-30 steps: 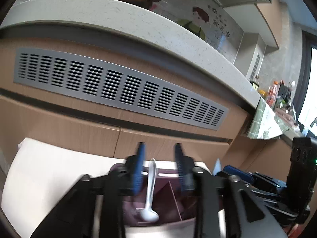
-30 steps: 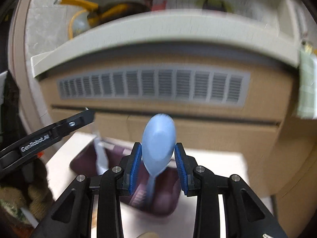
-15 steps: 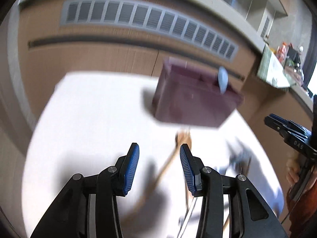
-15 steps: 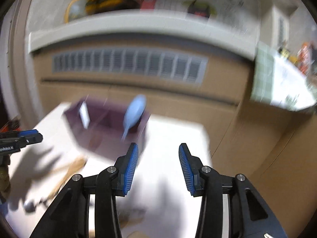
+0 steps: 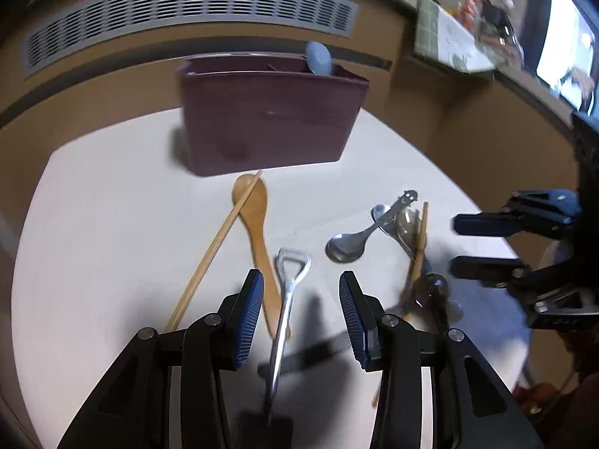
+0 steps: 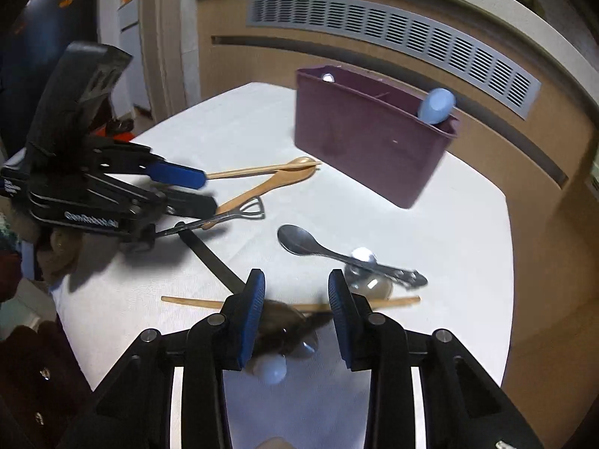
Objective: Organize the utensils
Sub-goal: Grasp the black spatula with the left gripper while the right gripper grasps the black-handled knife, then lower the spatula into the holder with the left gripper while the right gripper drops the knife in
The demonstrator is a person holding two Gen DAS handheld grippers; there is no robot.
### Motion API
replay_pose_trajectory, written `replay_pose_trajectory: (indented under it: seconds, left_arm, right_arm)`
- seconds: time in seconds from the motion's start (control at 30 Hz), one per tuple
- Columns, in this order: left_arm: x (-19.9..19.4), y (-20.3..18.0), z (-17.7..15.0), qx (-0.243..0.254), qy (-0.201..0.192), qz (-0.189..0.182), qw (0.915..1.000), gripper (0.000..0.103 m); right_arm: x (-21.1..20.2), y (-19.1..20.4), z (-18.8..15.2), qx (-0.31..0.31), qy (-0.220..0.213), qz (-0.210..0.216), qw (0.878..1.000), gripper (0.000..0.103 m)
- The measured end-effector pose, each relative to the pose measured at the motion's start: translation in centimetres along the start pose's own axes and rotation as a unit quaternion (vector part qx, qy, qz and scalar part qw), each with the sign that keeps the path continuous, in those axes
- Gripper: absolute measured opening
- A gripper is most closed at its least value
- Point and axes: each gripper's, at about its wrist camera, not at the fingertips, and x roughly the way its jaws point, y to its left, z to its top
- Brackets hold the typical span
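Note:
A maroon utensil holder point(image 5: 269, 119) point(image 6: 370, 131) stands at the table's far side with a blue spoon point(image 5: 318, 60) point(image 6: 436, 106) upright in it. My left gripper point(image 5: 299, 314) is open, low over a metal shovel-handled utensil point(image 5: 288, 299) and a wooden spoon point(image 5: 258, 232) crossed by a chopstick point(image 5: 217, 243). My right gripper point(image 6: 295, 314) is open above a dark blurred utensil point(image 6: 288, 331) and a chopstick point(image 6: 194, 301). Metal spoons point(image 6: 310, 245) lie just ahead of it.
The white round table point(image 5: 112, 205) drops off at its edges. Wooden cabinets with a grey vent grille point(image 5: 187, 7) rise behind the holder. The right gripper shows in the left wrist view point(image 5: 516, 239); the left gripper shows in the right wrist view point(image 6: 191, 191).
The right gripper let go of the blue spoon, which now stands in the holder. Both grippers pulled back from the holder and came down over the loose utensils on the table.

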Motion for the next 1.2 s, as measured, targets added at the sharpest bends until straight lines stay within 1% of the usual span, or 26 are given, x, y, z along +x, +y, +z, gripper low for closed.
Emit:
replay_pose_trajectory:
  seconds: [0.03,0.13,0.23,0.27,0.37,0.4,0.43,0.5,0.57,0.63,0.7,0.73,0.77,0.83,0.87,0.97,1.07,1.17,1.2]
  left_arm:
    - [0.5,-0.1,0.3,0.006,0.005,0.011,0.9999,0.042]
    - [1.5,-0.6,0.8,0.022,0.019,0.016,0.9995,0.04]
    - [2.4,-1.3,0.9,0.04,0.03,0.033,0.9982,0.034]
    - [2.6,-1.4,1.0,0.044,0.032,0.041,0.9977,0.034]
    - [3.1,-1.5,1.6,0.034,0.034,0.055,0.9973,0.031]
    - [3.2,-1.5,1.7,0.031,0.033,0.06,0.9972,0.025]
    - [3.1,-1.5,1.7,0.027,0.031,0.064,0.9971,0.024]
    - [2.4,-1.1,1.5,0.012,0.011,0.068,0.9976,0.024]
    - [0.2,-0.5,1.2,-0.021,-0.024,0.064,0.9974,0.024]
    - [-2.1,0.4,0.8,-0.061,-0.057,0.06,0.9947,0.024]
    - [-4.0,1.2,0.4,-0.087,-0.087,0.062,0.9905,0.024]
    - [-5.2,1.7,0.0,-0.102,-0.104,0.063,0.9874,0.024]
    - [-5.8,2.0,-0.1,-0.11,-0.111,0.062,0.9859,0.024]
    - [-7.2,3.1,-0.5,-0.134,-0.127,0.058,0.9811,0.024]
    - [-7.8,3.7,-0.6,-0.147,-0.132,0.057,0.9787,0.024]
    - [-9.2,5.5,-1.3,-0.182,-0.143,0.055,0.9713,0.024]
    - [-10.2,6.3,-2.1,-0.195,-0.151,0.062,0.967,0.024]
    - [-10.7,6.8,-2.3,-0.202,-0.154,0.068,0.9648,0.024]
    - [-10.9,7.1,-2.4,-0.205,-0.155,0.07,0.9639,0.024]
  right_arm:
    - [-0.3,-0.4,-0.4,0.012,0.0,-0.003,1.0,0.031]
    - [-0.6,-1.7,-1.0,0.032,0.002,-0.016,0.999,0.031]
    - [-0.1,-2.7,-1.5,0.048,0.005,-0.012,0.999,0.031]
    - [0.0,-3.0,-1.6,0.054,0.005,-0.009,0.999,0.031]
    - [0.3,-3.3,-1.6,0.063,0.003,-0.002,0.998,0.031]
    - [0.4,-3.4,-1.5,0.067,0.0,0.003,0.998,0.031]
    - [0.4,-3.4,-1.4,0.07,-0.002,0.007,0.998,0.031]
    - [0.5,-3.5,-1.3,0.075,-0.004,0.011,0.997,0.031]
    - [0.3,-3.8,-1.3,0.083,-0.006,0.005,0.997,0.031]
    - [0.2,-4.2,-1.5,0.097,-0.008,-0.004,0.995,0.031]
    - [0.3,-4.4,-1.6,0.109,-0.006,-0.008,0.994,0.033]
    - [0.4,-4.0,-1.5,0.101,-0.002,-0.001,0.995,0.033]
    - [0.5,-3.5,-1.4,0.085,0.0,0.011,0.996,0.033]
    - [0.8,-1.6,-0.8,0.032,0.007,0.042,0.999,0.033]
    - [1.1,-0.6,-0.4,0.003,0.009,0.061,0.998,0.033]
    - [2.5,1.7,0.8,-0.052,0.024,0.102,0.993,0.032]
    - [4.3,3.9,1.9,-0.102,0.039,0.122,0.986,0.032]
    - [6.2,5.6,2.9,-0.136,0.056,0.134,0.98,0.032]
    - [6.7,6.2,3.1,-0.145,0.062,0.132,0.979,0.03]
